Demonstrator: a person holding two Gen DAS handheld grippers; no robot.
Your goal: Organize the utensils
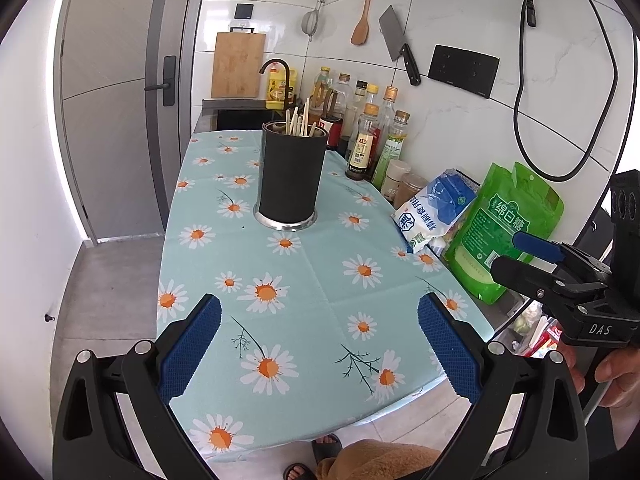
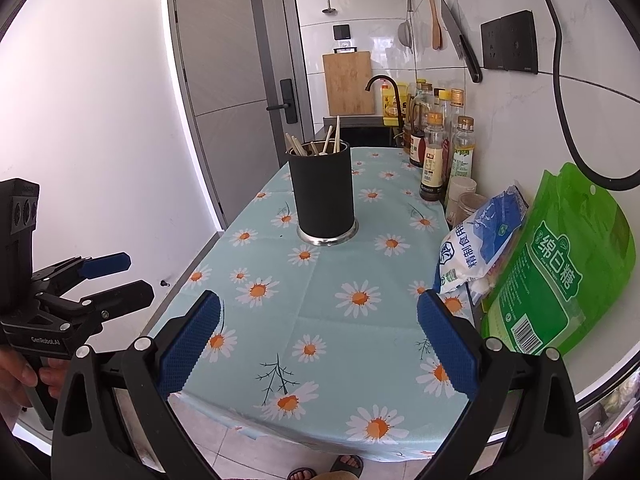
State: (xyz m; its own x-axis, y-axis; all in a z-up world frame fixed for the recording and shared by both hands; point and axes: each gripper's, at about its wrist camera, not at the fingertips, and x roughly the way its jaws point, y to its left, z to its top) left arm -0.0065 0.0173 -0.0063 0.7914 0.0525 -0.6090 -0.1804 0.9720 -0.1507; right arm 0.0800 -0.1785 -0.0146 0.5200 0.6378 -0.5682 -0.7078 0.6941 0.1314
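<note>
A black cylindrical utensil holder (image 1: 290, 178) with a steel base stands upright on the daisy-print tablecloth (image 1: 312, 288), with several wooden chopsticks (image 1: 300, 120) sticking out of it. It also shows in the right wrist view (image 2: 323, 196), chopsticks (image 2: 332, 140) inside. My left gripper (image 1: 319, 354) is open and empty over the near table edge. My right gripper (image 2: 318, 350) is open and empty, also near the front edge. Each gripper shows in the other's view: the right one (image 1: 508, 254) at the right, the left one (image 2: 136, 278) at the left.
Several sauce bottles (image 1: 368, 136) line the wall on the right. A blue-white salt bag (image 1: 436, 210) and a green sugar bag (image 1: 504, 232) lean there too. A cleaver (image 1: 398, 48), wooden spatula (image 1: 364, 12) and strainer hang on the wall. A sink and faucet (image 1: 276, 76) lie beyond.
</note>
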